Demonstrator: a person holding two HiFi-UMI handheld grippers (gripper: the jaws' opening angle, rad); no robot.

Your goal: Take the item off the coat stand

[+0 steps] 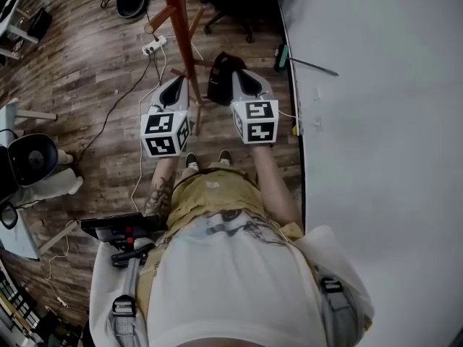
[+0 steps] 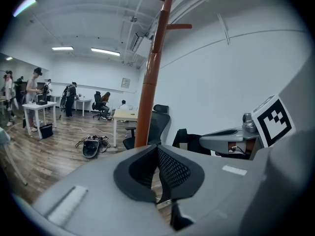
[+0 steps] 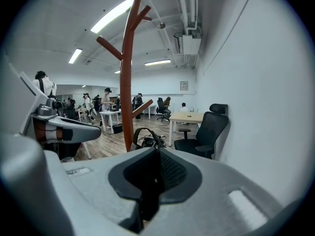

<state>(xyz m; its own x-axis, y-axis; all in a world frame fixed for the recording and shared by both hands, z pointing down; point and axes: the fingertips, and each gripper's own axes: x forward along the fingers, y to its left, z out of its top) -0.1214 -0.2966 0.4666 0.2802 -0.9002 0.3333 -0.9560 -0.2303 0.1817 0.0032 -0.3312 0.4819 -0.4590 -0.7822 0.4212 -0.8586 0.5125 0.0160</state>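
Open office, wood floor (image 1: 108,71), white wall (image 1: 376,85) right. Right tool (image 1: 237,74) clamped on black strapped item (image 1: 219,78), just right of coat stand (image 1: 179,35) pole. Left tool (image 1: 174,84) pressed together, left of pole.

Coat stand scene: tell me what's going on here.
A person stands at the brown coat stand with a gripper in each hand. The right gripper is shut on a dark item with a strap, close beside the coat stand; whether it hangs on a peg I cannot tell. The left gripper is shut and empty, on the coat stand's other side.
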